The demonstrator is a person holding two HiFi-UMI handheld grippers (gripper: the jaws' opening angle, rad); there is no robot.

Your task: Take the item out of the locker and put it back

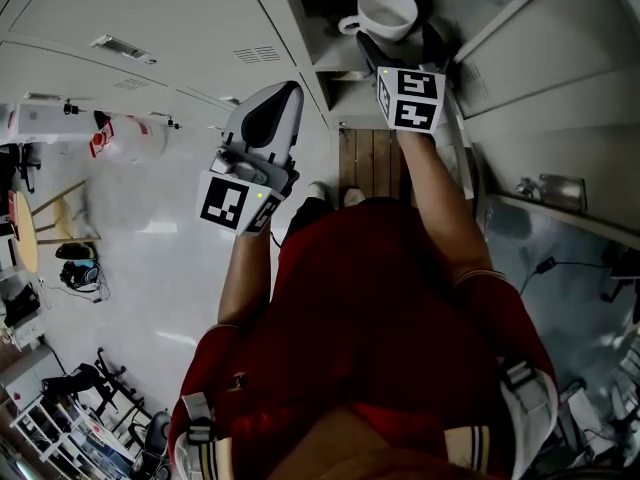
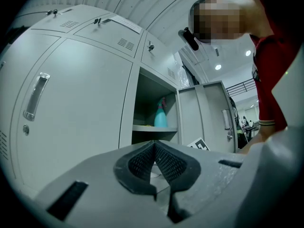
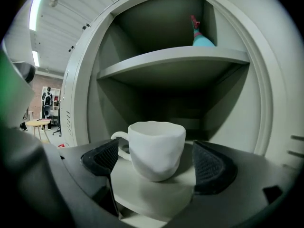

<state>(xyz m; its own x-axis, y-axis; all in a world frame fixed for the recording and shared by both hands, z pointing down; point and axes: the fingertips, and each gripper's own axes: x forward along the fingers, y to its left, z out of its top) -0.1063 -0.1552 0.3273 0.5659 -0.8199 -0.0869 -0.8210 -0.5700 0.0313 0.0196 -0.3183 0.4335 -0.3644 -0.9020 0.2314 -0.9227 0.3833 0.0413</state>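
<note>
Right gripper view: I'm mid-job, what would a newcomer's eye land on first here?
The white cup on its saucer in the open locker, sitting between the right gripper's jaws, which stand apart on either side of it. Next, the blue spray bottle on the shelf above. The left gripper is shut and empty, out in front of the closed doors.
</note>
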